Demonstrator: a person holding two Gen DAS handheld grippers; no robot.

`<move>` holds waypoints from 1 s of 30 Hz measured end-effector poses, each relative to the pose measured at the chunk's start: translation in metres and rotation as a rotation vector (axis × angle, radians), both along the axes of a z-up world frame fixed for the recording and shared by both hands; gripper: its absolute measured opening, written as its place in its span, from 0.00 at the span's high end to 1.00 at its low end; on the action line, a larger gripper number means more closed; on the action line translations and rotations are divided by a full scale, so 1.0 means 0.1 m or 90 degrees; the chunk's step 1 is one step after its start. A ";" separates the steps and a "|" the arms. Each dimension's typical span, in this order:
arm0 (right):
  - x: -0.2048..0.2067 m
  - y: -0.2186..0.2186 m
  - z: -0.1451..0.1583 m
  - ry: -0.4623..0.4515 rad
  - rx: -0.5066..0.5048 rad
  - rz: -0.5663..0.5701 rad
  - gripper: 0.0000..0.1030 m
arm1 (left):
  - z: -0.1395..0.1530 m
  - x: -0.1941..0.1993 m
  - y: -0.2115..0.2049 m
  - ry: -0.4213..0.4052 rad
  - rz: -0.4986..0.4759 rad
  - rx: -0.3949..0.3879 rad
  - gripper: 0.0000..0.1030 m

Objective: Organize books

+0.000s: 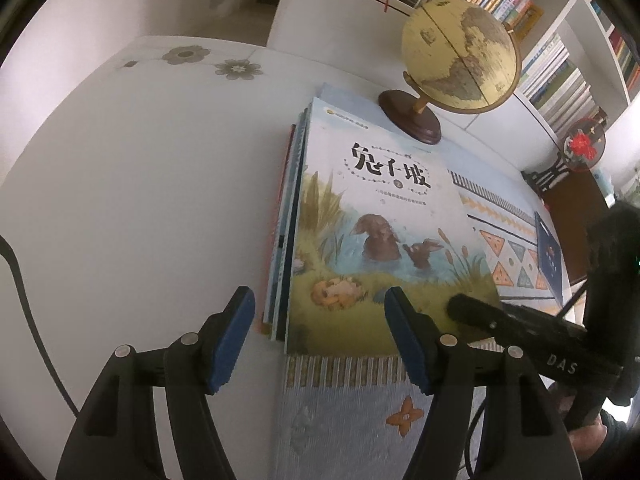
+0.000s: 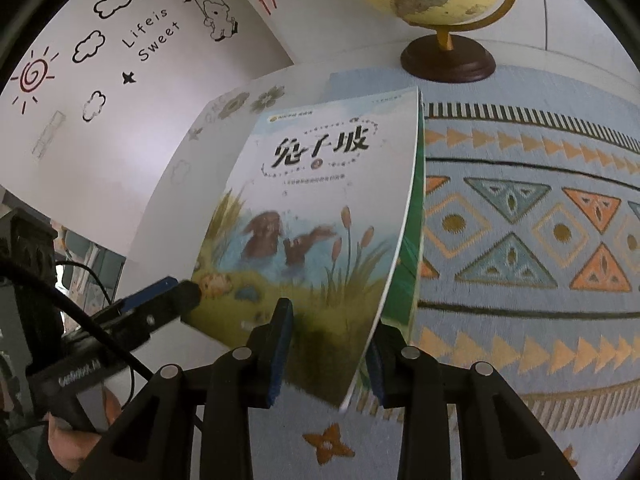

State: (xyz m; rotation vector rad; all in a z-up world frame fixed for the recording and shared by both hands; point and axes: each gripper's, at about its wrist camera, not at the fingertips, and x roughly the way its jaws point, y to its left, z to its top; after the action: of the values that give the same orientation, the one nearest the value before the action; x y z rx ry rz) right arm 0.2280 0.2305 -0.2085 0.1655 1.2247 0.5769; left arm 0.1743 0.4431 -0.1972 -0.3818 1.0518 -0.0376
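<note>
Patterned table runner point(image 2: 520, 240): spread over the white table, 3 o'clock of the books. Globe point(image 1: 460, 52): on its stand at 12 o'clock, just beyond the pile. Book stack point(image 1: 286, 240): several volumes, edges uneven. Rabbit picture book point(image 2: 320, 216): topmost, near corner raised. Right gripper point(image 2: 328, 354): jaws straddling that corner, gap visible, grip uncertain. Left gripper point(image 1: 320, 344): spread wide at 6 o'clock, empty. Advice: settle cover flat, then square edges from both sides.
</note>
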 end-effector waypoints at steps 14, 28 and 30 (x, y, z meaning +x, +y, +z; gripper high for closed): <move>-0.51 -0.60 0.06 0.004 -0.030 -0.032 0.68 | 0.16 -0.30 -0.31 -0.020 -0.014 0.000 0.36; -0.67 -1.80 0.06 0.022 -0.043 -0.148 0.51 | 0.37 -0.24 -1.64 -0.030 -0.142 0.066 0.29; -0.61 -2.01 0.07 0.026 -0.039 -0.156 0.51 | 0.43 -0.22 -1.86 -0.038 -0.153 0.073 0.29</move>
State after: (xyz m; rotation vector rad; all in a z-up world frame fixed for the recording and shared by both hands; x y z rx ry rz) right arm 0.1667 0.0296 -0.2012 0.2730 1.2385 0.3247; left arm 0.1528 0.2575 -0.1543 -0.1484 1.0314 -0.2017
